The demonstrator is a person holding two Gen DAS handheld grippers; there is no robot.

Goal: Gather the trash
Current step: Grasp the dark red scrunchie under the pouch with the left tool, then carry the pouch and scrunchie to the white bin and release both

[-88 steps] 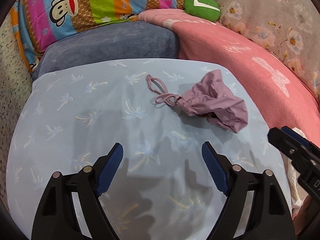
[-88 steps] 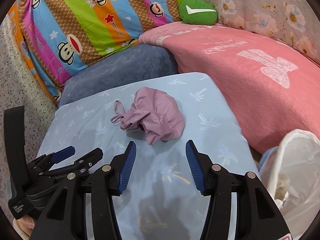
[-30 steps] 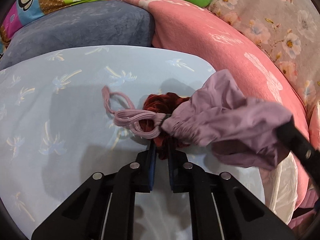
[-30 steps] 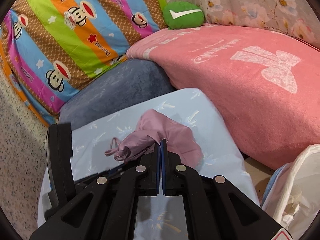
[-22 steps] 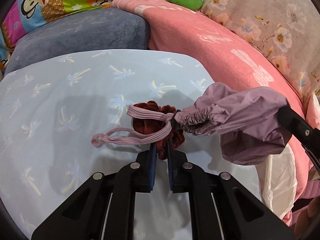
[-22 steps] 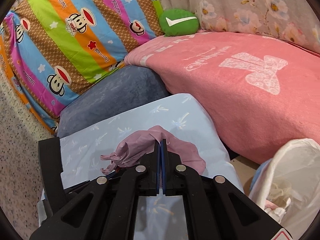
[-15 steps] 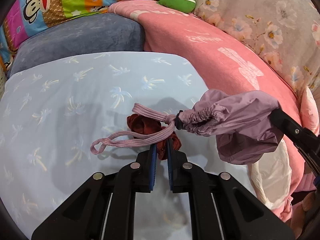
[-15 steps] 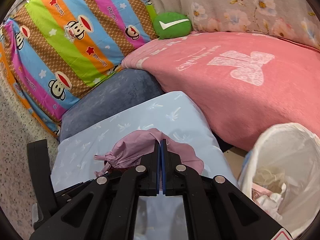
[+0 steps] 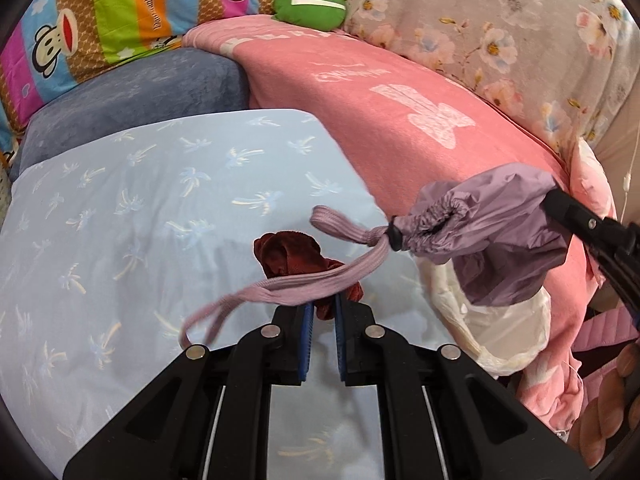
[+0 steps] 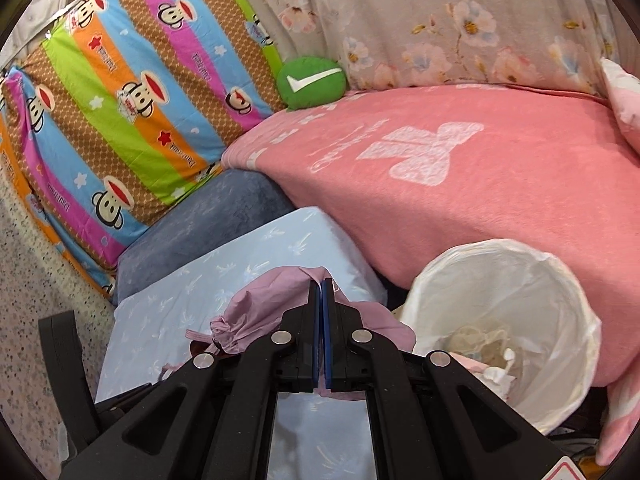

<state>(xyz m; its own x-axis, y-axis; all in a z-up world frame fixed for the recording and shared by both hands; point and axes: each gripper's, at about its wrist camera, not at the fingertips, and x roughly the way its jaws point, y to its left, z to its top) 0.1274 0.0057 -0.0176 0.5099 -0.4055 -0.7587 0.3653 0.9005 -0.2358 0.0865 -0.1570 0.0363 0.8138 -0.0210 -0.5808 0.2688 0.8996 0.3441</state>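
Observation:
My left gripper [image 9: 320, 312] is shut on a dark red crumpled cloth [image 9: 292, 256] and holds it above the light blue sheet [image 9: 120, 208]. My right gripper [image 10: 322, 292] is shut on a purple drawstring pouch [image 10: 256, 312], held in the air. In the left wrist view the pouch [image 9: 492, 232] hangs at the right over the bin, its cord [image 9: 288, 284] draped across the red cloth. A white-lined trash bin [image 10: 504, 320] with crumpled paper inside stands at the right, below the pouch.
A pink blanket [image 10: 460, 168] covers the bed at the right. A blue-grey cushion [image 9: 132, 96] and a striped monkey-print pillow [image 10: 132, 92] lie behind the sheet. A green round cushion [image 10: 312, 80] sits at the back.
Both grippers closed, the left on the red cloth and the right on the pouch, then lifted and moved right. The pouch now hangs over the bin, apart from the cloth.

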